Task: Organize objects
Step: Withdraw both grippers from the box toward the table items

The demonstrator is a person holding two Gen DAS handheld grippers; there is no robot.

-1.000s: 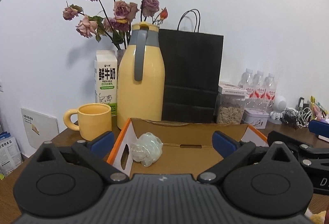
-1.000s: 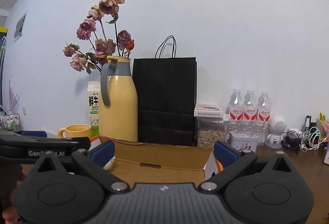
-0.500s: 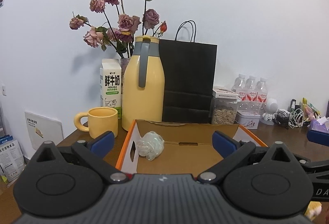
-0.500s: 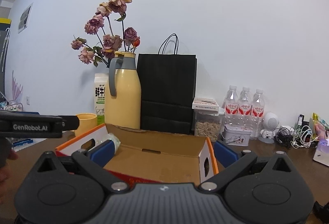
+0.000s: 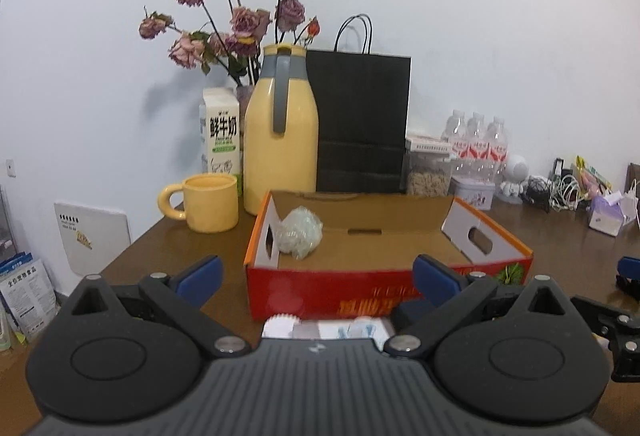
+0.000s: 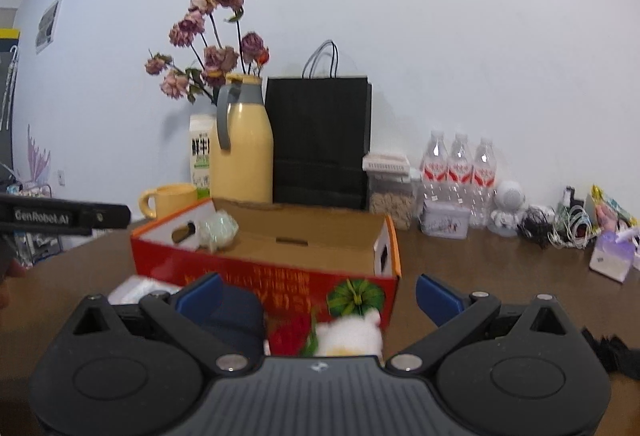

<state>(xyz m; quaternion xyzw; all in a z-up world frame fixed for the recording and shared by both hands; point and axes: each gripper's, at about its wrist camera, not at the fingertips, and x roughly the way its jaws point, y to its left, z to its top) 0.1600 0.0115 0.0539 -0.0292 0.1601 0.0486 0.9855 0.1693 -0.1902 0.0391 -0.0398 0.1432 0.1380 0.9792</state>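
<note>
With both tools pulled back from the box, I judge I am between placements: one item is in, and the next has to be chosen. My left hand-held gripper (image 5: pixel 316 272) has its blue fingers spread wide with nothing between them, low over the near edge of the bench (image 5: pixel 172 244). My right hand-held gripper (image 6: pixel 318 292) is likewise wide apart and empty. Just below the right one lie a white plush toy (image 6: pixel 348 334) and a dark blue soft item (image 6: pixel 236 316), both close against the front wall of the red cardboard box (image 6: pixel 280 276). Below the left one, a white packet (image 5: pixel 324 328) lies in front of that same box, partly hidden by the tool body. Inside the box, a crumpled clear plastic bundle (image 5: pixel 300 232) rests in its far left corner.

Next, I think, one tool must drop onto an item in front of the box and close on it before lifting over the wall.

Compared with a second ago, both cameras sit higher and further back: the box's red front and the loose items now show, where before only its interior did.
</note>
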